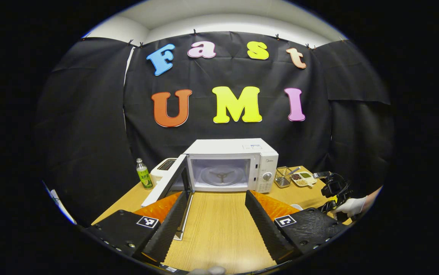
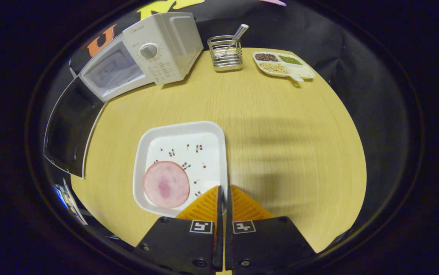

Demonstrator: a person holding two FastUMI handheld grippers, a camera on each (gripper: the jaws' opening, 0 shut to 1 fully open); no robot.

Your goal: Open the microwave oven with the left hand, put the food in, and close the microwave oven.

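The white microwave (image 1: 231,152) stands at the back of the wooden table, its door (image 1: 173,183) swung wide to the left and the glass turntable (image 1: 221,176) showing inside. My left gripper (image 1: 215,196) is open in front of the cavity, holding nothing. In the right gripper view a white square plate (image 2: 181,152) with a round pink slice of meat (image 2: 166,184) rests on the table. My right gripper (image 2: 224,189) is shut on the plate's right rim. The microwave (image 2: 158,42) and its open door (image 2: 70,126) lie to the upper left. The right gripper (image 1: 332,189) also appears far right, held by a gloved hand (image 1: 351,206).
A green bottle (image 1: 143,174) and a white appliance (image 1: 164,166) stand left of the microwave. A wire utensil holder (image 2: 225,53) and a divided dish of beans (image 2: 282,63) sit at the back right. Bare tabletop (image 2: 280,145) stretches right of the plate.
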